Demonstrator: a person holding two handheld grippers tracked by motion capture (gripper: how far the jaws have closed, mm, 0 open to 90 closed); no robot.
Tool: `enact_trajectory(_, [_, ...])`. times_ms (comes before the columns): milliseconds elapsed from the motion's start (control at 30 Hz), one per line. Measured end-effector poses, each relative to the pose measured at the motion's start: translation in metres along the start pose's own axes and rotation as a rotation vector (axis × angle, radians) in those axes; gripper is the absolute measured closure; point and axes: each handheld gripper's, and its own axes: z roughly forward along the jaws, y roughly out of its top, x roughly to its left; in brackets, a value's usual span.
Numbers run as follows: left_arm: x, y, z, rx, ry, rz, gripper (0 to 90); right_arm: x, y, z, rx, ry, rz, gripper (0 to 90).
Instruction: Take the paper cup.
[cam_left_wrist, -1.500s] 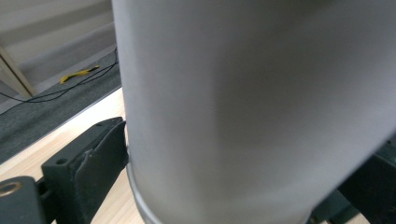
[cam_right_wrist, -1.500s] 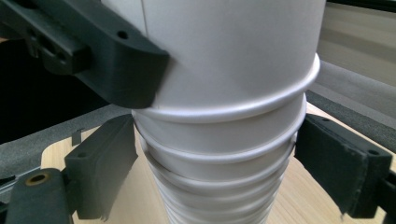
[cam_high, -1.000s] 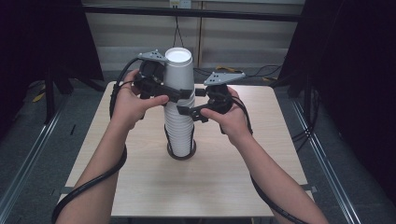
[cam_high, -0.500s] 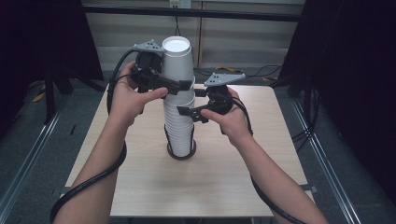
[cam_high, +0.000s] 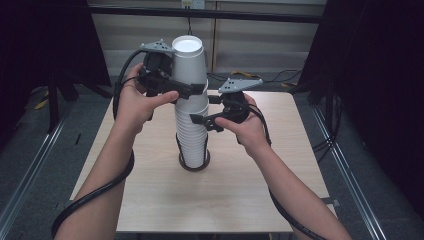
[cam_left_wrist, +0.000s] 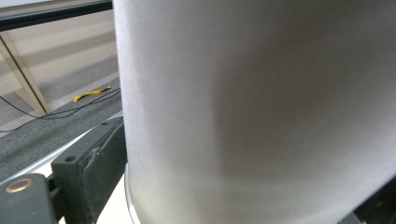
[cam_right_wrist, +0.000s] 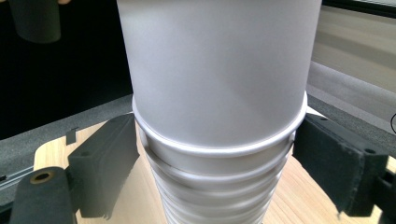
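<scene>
Left hand-held gripper (cam_high: 192, 89) lifted top cup (cam_high: 189, 62) higher; stack (cam_high: 192, 132) beneath.

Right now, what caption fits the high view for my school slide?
Two hand-held grippers work a tall stack of white paper cups: left gripper grips the top cup, right gripper steadies the stack.

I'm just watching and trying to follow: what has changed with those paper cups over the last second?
The left gripper has lifted the top cup upward, so it now rides higher on the stack of cups than a second ago, still clamped. The right gripper stays around the stack lower down, and the stack has not shifted on the table.
</scene>
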Motion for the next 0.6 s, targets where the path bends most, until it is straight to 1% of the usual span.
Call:
enact_trajectory(67, [-0.001, 0.002, -0.001, -0.011, -0.005, -0.005, 7.5, 0.000, 0.000, 0.000, 0.001, 0.001, 0.001, 13.8])
enact_trajectory(200, [-0.002, 0.008, -0.006, -0.019, 0.006, 0.006, 7.5, 0.000, 0.000, 0.000, 0.002, -0.001, 0.001, 13.9])
enact_trajectory(333, [-0.003, 0.010, -0.008, -0.029, 0.006, 0.000, 7.5, 0.000, 0.000, 0.000, 0.003, -0.001, 0.000, 14.1])
enact_trajectory(367, [-0.003, 0.011, -0.009, -0.031, 0.008, 0.004, 7.5, 0.000, 0.000, -0.001, 0.003, -0.001, 0.001, 14.1])
enact_trajectory(467, [-0.002, 0.013, -0.012, -0.042, 0.006, -0.004, 7.5, 0.001, 0.000, 0.000, 0.006, -0.001, 0.002, 14.1])
enact_trajectory(567, [-0.002, 0.015, -0.014, -0.044, 0.004, 0.001, 7.5, 0.001, 0.000, -0.001, 0.007, -0.001, 0.000, 14.1])
enact_trajectory(600, [-0.003, 0.016, -0.016, -0.055, 0.010, -0.001, 7.5, 0.000, 0.000, -0.001, 0.007, -0.001, 0.002, 14.1])
